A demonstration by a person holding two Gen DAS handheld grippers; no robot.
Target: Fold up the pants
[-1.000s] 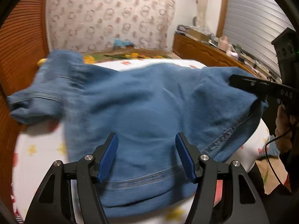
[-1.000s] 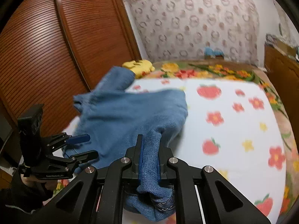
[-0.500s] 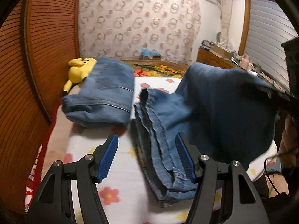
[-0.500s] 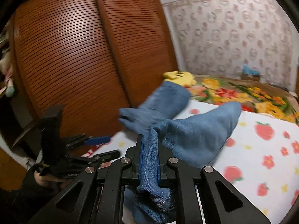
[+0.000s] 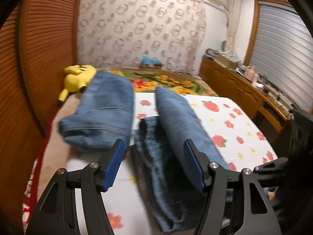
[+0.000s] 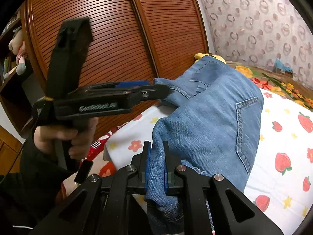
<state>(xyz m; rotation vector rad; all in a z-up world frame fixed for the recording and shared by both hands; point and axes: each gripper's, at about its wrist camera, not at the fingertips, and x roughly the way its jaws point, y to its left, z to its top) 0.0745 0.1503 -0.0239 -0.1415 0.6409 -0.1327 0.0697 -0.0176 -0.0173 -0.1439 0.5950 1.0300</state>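
Note:
Blue jeans [image 5: 109, 109] lie on the flowered bed sheet [image 5: 234, 121], the waist part bunched at the left and a leg [image 5: 176, 121] raised over the middle. My right gripper [image 6: 156, 146] is shut on a fold of the denim [image 6: 211, 117] near its hem and holds it up. My left gripper [image 5: 154, 145] hovers above the near edge of the bed; its jaws are closing a little, with no cloth between the pads. The right wrist view shows the left gripper [image 6: 154, 88] side-on in a person's hand [image 6: 64, 137], beside the waistband.
A yellow plush toy [image 5: 76, 80] lies at the head of the bed by the slatted wooden wardrobe doors [image 6: 117, 39]. A wooden dresser [image 5: 234, 82] with clutter runs along the right wall. The right half of the sheet shows no clothes.
The right gripper has swung the held leg across toward the wardrobe side. The denim that filled the left wrist view has drawn back, and the left gripper has pulled away and risen.

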